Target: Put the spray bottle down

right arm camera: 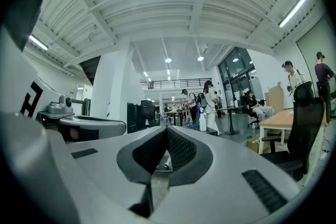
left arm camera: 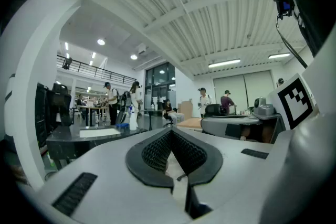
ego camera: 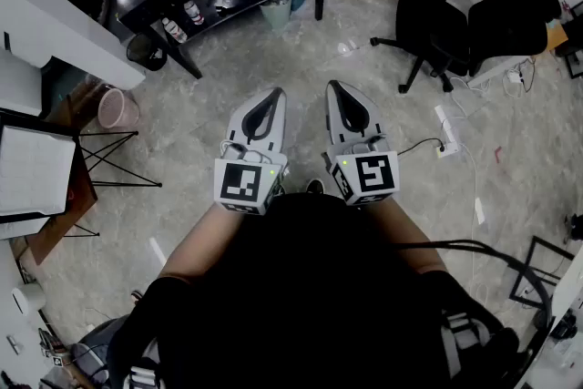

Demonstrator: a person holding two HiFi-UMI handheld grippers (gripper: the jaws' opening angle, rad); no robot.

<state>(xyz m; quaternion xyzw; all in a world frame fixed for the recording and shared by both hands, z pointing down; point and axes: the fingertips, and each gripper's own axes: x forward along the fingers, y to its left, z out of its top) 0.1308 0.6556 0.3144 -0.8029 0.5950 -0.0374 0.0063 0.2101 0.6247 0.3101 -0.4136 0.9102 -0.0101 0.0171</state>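
Fig.: I hold both tongs level, side by side over the floor (ego camera: 273, 59). L gripper (left arm camera: 170, 131) has its jaws clenched tip to tip w/ nothing btwn them. R gripper (right arm camera: 167, 128) is the same, pads pressed together, empty, touching nothing. Neither grip has the spray bottle: a white bottle (left arm camera: 133, 119) stands at the far end of the black table (left arm camera: 60, 139), well apart from both tongs, too small for me to confirm a sprayer head.

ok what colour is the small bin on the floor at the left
The bin is pale pink; the head view shows it best.
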